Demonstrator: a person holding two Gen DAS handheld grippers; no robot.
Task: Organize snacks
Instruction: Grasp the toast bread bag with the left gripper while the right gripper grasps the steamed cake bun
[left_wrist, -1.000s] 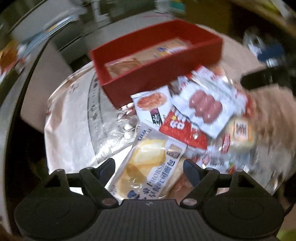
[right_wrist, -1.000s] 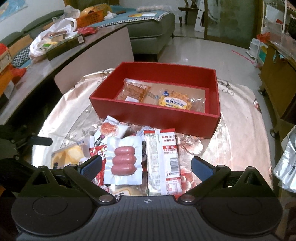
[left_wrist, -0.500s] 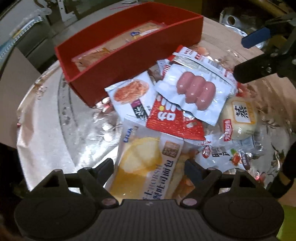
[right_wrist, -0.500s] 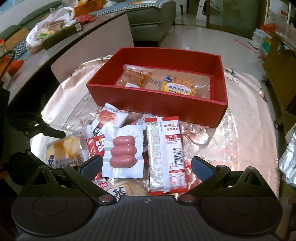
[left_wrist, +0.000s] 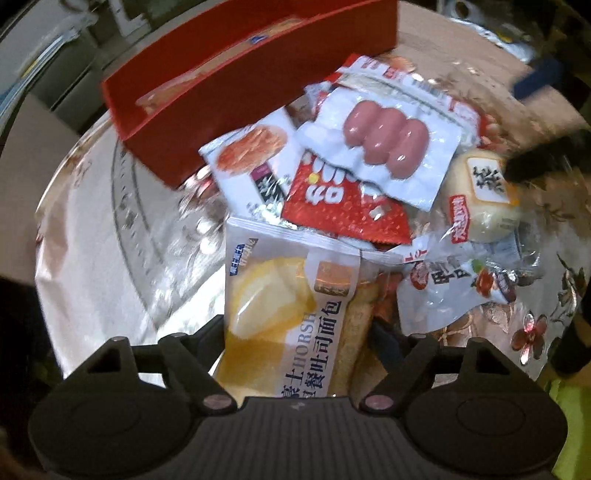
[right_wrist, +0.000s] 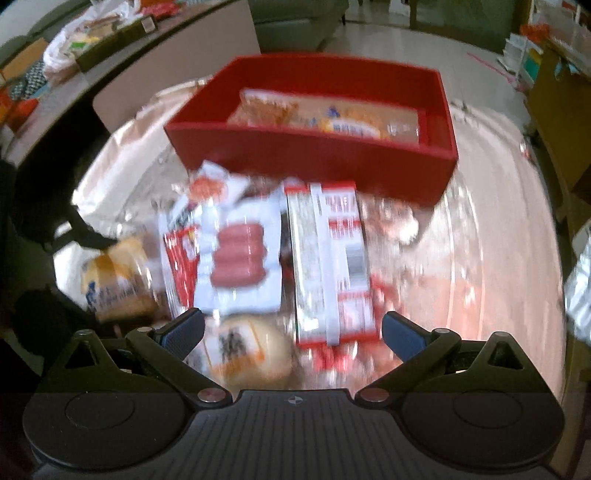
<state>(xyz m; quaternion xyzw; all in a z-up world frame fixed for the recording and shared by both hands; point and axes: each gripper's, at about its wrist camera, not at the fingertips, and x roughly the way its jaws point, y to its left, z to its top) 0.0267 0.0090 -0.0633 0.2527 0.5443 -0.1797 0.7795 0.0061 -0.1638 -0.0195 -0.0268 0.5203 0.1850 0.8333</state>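
Note:
A pile of snack packs lies in front of a red box (left_wrist: 240, 85) (right_wrist: 314, 158) that holds two packs. My left gripper (left_wrist: 297, 328) points steeply down. Its jaws are closing with the yellow bread pack (left_wrist: 288, 314) (right_wrist: 118, 280) between them, and the pack shows no squeeze. My right gripper (right_wrist: 291, 332) stands open low over a wrapped bun (right_wrist: 247, 350) (left_wrist: 480, 199) and a long red-and-white pack (right_wrist: 328, 266). A sausage pack (left_wrist: 384, 144) (right_wrist: 240, 258) tops the pile.
A red sachet (left_wrist: 343, 210) and a white sachet (left_wrist: 251, 155) lie under the sausage pack. A clear date pack (left_wrist: 461, 288) lies right of the bread. The shiny flowered tablecloth (left_wrist: 110, 240) covers the round table. A sofa and a cluttered counter stand beyond.
Both grippers have sunk toward the pile. The left fingers now flank the bread pack. The right gripper has come down over the bun and the long pack.

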